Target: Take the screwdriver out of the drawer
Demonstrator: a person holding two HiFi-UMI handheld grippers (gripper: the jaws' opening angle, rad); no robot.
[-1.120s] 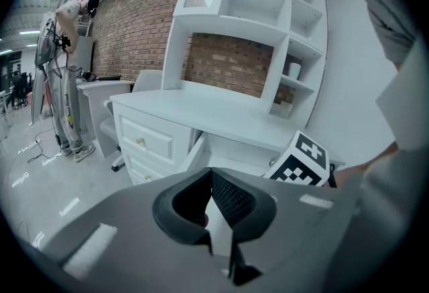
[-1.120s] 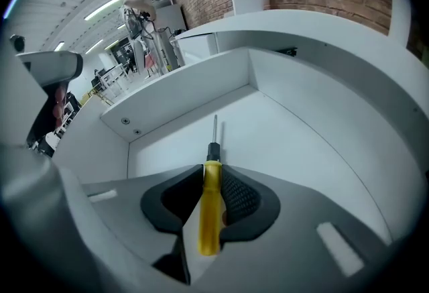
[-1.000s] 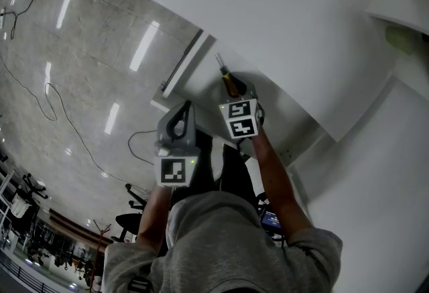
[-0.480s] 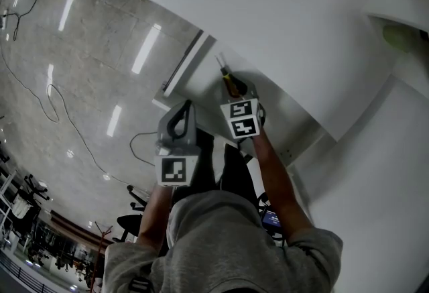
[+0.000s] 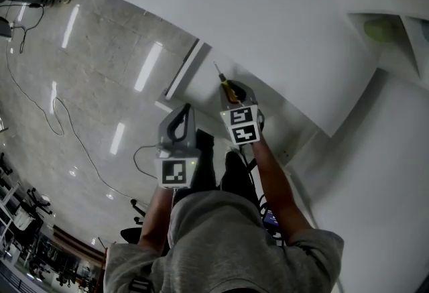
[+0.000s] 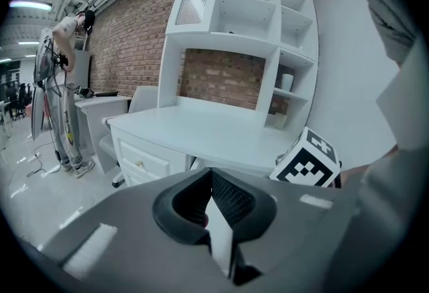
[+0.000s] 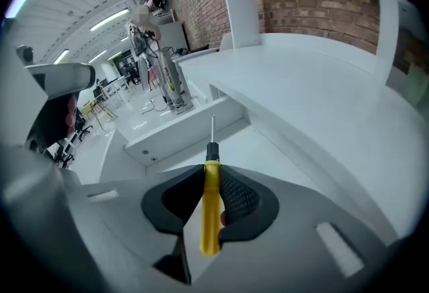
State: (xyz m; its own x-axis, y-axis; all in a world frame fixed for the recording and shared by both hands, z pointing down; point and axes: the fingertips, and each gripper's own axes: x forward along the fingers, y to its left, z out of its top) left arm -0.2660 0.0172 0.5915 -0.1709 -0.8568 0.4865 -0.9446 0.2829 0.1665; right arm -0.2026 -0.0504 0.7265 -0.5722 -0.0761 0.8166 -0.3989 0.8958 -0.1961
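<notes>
At the left, the left gripper (image 5: 181, 117) hangs in front of the person's body with its jaws closed on each other and nothing between them. Its own view (image 6: 214, 208) shows only the white desk (image 6: 201, 131) beyond. It plays no part in the hold, and the risk it adds is small: it sits just beside the other gripper, so a careless swing could knock the two together. Ahead of it the drawer (image 5: 182, 72) stands pulled out from under the desk, its front panel (image 7: 177, 131) towards the person. To the right, the right gripper (image 5: 236, 94) is clamped on the screwdriver (image 5: 228, 87), which sits over the open drawer rather than lying in it, though how far above the drawer floor cannot be told. The pads pinch the yellow handle (image 7: 210, 181) across its forward part, the dark collar and thin shaft poke out in front, and the rear end of the handle trails back behind the grip. That hold looks workable but not generous. The handle is smooth and rounded, so a jolt or a quick tilt could let it swivel or slide between the pads and drop back into the drawer or onto the floor. Further right the desk top (image 5: 268, 17) overhangs the drawer, so the shaft tip could catch its edge if the tool is carried forward rather than up and back.
</notes>
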